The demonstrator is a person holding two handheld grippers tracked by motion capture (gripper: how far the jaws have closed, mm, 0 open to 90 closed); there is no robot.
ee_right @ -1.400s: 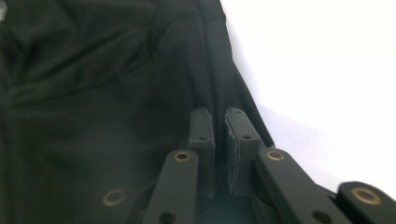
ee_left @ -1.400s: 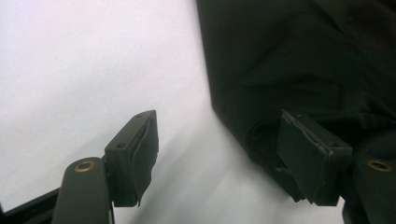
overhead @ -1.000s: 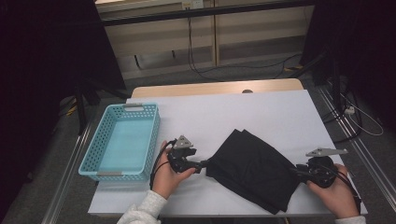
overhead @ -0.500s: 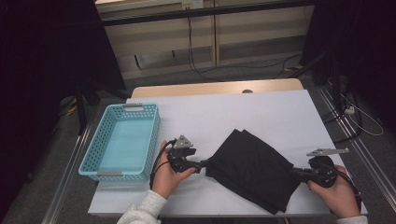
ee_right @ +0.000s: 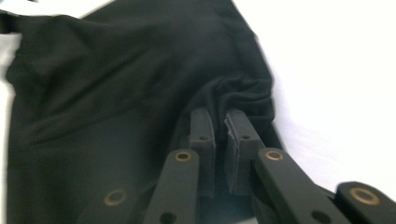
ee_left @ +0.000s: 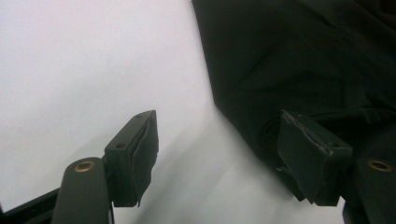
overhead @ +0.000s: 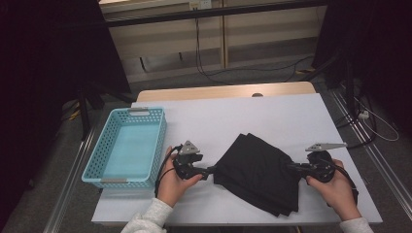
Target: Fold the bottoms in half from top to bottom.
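Right tool [ee_right: 218,122] had just closed, pinching black folded cloth [overhead: 260,172] edge; left tool [ee_left: 224,154] stood open at cloth's other edge on bench [overhead: 272,116].

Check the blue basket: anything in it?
Empty. In the high view the blue basket shows only its bare floor; the black cloth lies on the table beside it.

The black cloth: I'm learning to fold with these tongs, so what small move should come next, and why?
Probably close the left tongs on the near edge of the black cloth. The right tongs have just been closing and now pinch a bunched fold of the cloth, while the left jaws stand open, one over the white table and one at the cloth's edge, gripping nothing. Both ends should be held before lifting.
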